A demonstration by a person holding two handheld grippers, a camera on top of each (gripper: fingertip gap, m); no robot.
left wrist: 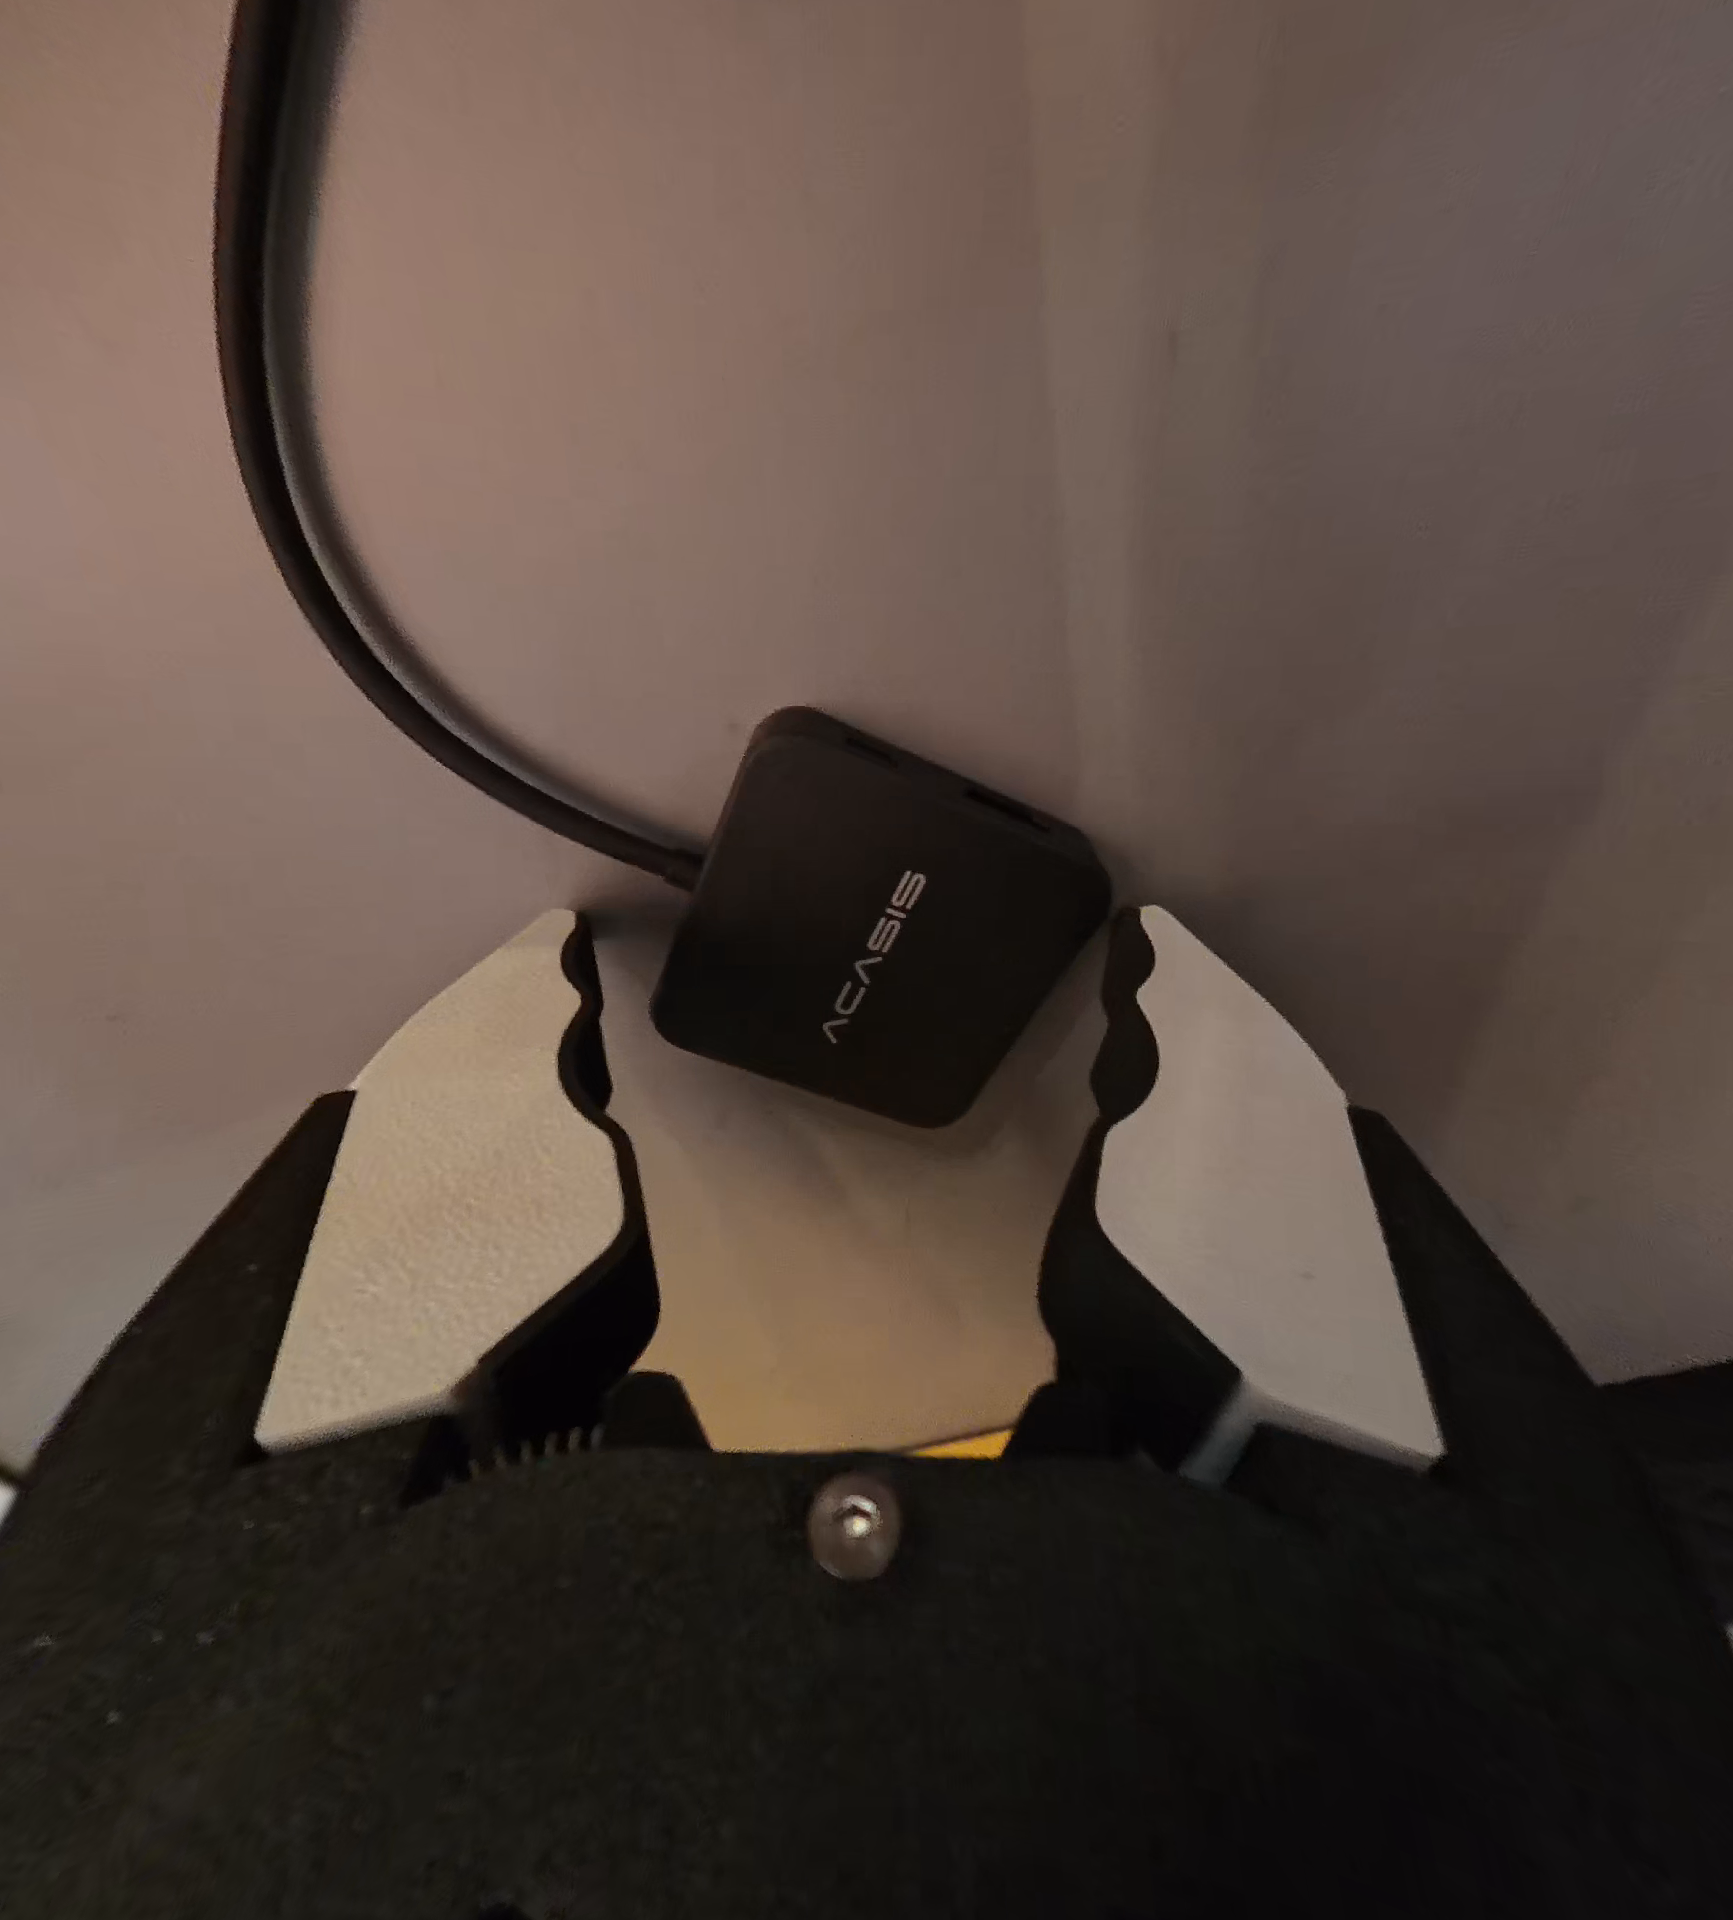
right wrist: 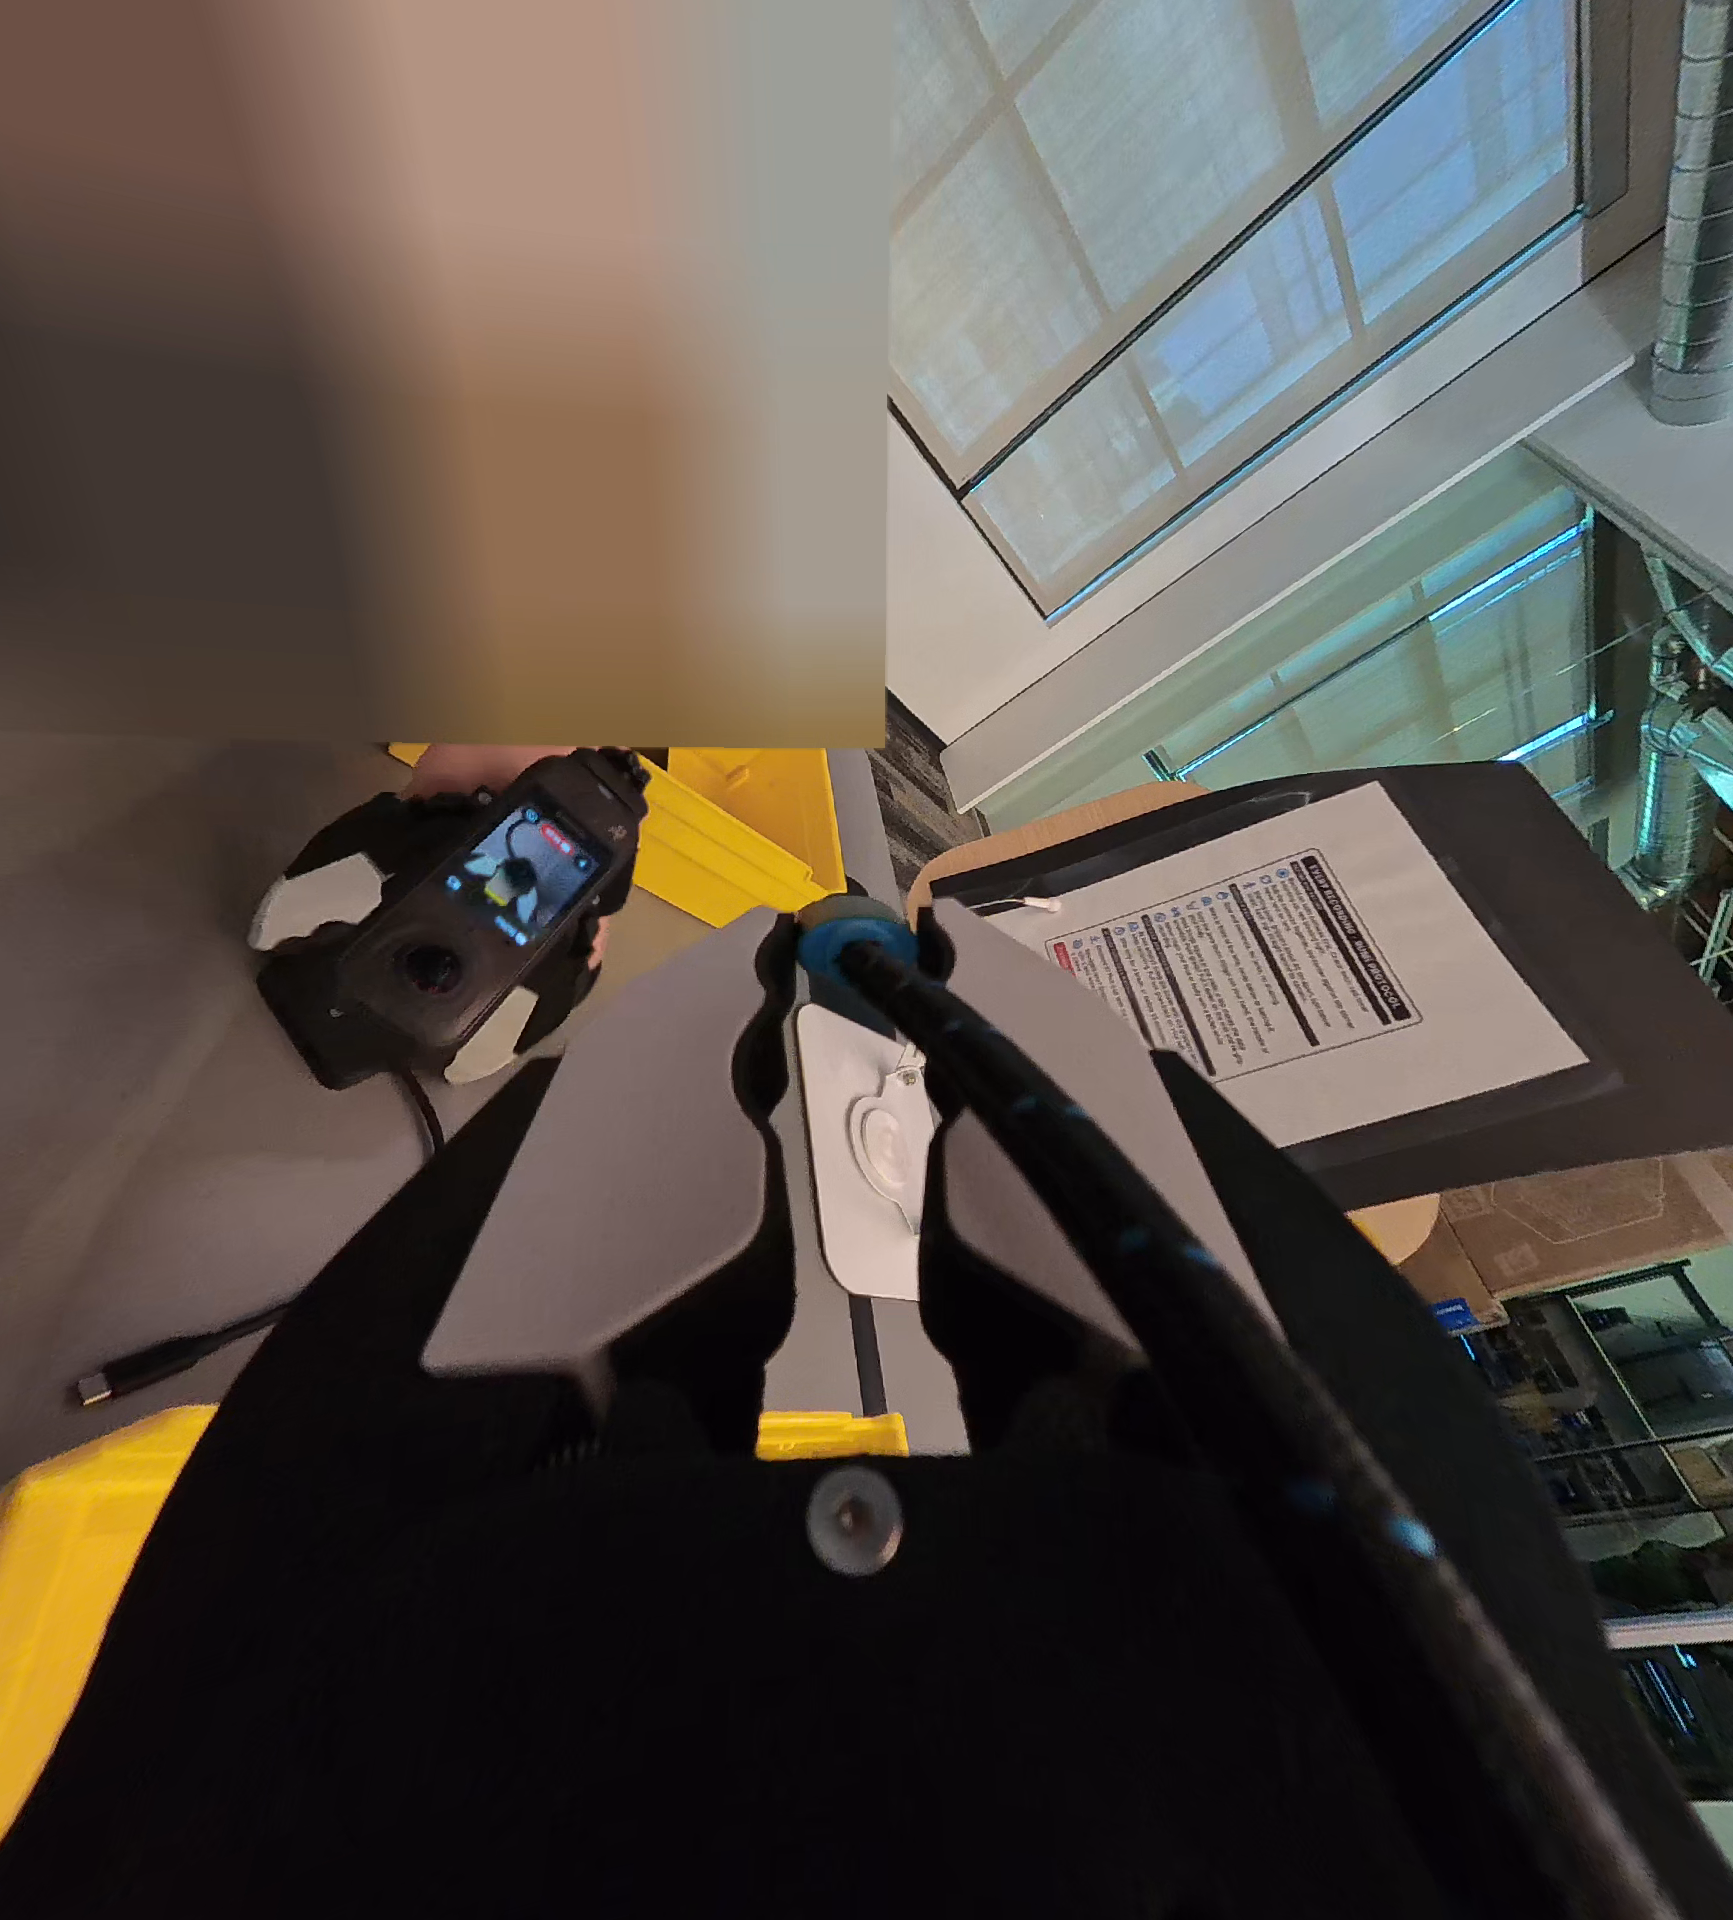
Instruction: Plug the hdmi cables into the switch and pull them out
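In the left wrist view a black square switch (left wrist: 883,920) lies flat on the grey table, with two empty ports on its far edge. Its own black cable (left wrist: 322,540) curves away up and left. My left gripper (left wrist: 854,925) is open, its fingertips on either side of the switch, the right one at the switch's corner. In the right wrist view my right gripper (right wrist: 849,951) is shut on the blue-collared end of a black braided HDMI cable (right wrist: 1153,1257), lifted above the table. The cable trails back past the right finger.
In the right wrist view the left gripper's camera body (right wrist: 446,935) rests low over the grey table (right wrist: 114,1039). A loose black plug (right wrist: 114,1382) lies at the left. Yellow bins (right wrist: 748,831) (right wrist: 41,1621) stand nearby. A dark board with a printed sheet (right wrist: 1309,966) and a white pad (right wrist: 862,1174) lie ahead. The grippers' ends are close to 30 cm from one another.
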